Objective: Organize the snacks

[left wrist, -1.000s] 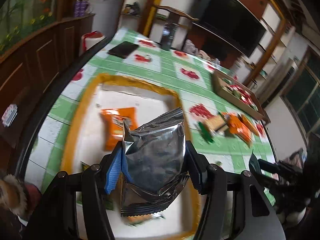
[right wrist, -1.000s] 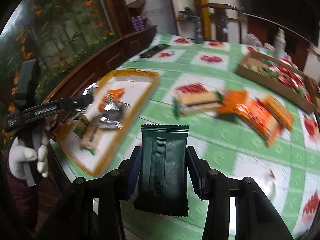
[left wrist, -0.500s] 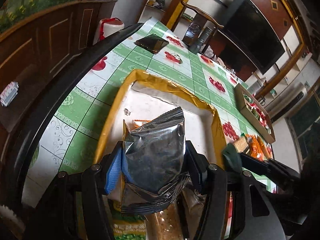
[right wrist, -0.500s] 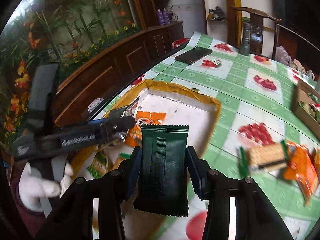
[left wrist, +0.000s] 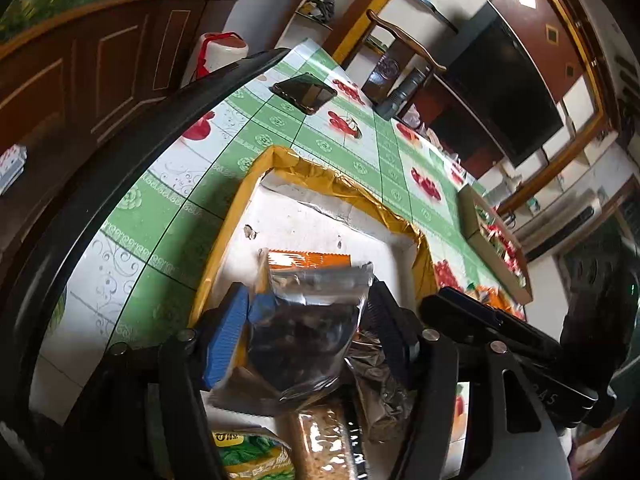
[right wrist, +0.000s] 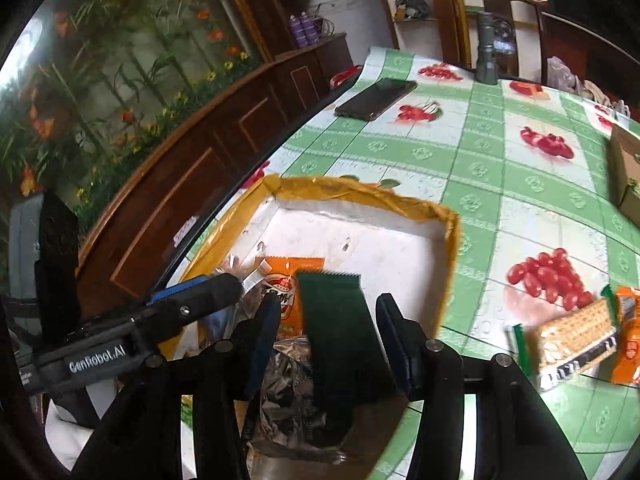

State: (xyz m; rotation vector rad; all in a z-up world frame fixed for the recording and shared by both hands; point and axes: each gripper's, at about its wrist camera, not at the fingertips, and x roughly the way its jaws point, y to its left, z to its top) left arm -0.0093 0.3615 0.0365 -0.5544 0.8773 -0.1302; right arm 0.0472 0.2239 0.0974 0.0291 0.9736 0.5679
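A white tray with a yellow rim (left wrist: 256, 184) (right wrist: 360, 192) lies on the green checked table. My left gripper (left wrist: 308, 332) has its jaws spread, and a silver foil packet (left wrist: 308, 328) sits loosely between them, low over the tray. An orange packet (left wrist: 308, 258) (right wrist: 288, 280) lies in the tray behind it. My right gripper (right wrist: 328, 332) has its jaws spread, with a dark green packet (right wrist: 340, 332) between them, tilted, over the tray's near end. The left gripper shows at left in the right wrist view.
A green snack pack (left wrist: 248, 456) and a cracker pack (left wrist: 320, 440) lie at the tray's near end. More cracker and orange packets (right wrist: 576, 336) lie on the table to the right. A phone (right wrist: 376, 98), a flashlight (right wrist: 486, 52) and a cardboard box (left wrist: 496, 240) stand farther off.
Both grippers moved down over the tray's near end. Both jaws widened, and the silver and green packets sit lower and looser between them.
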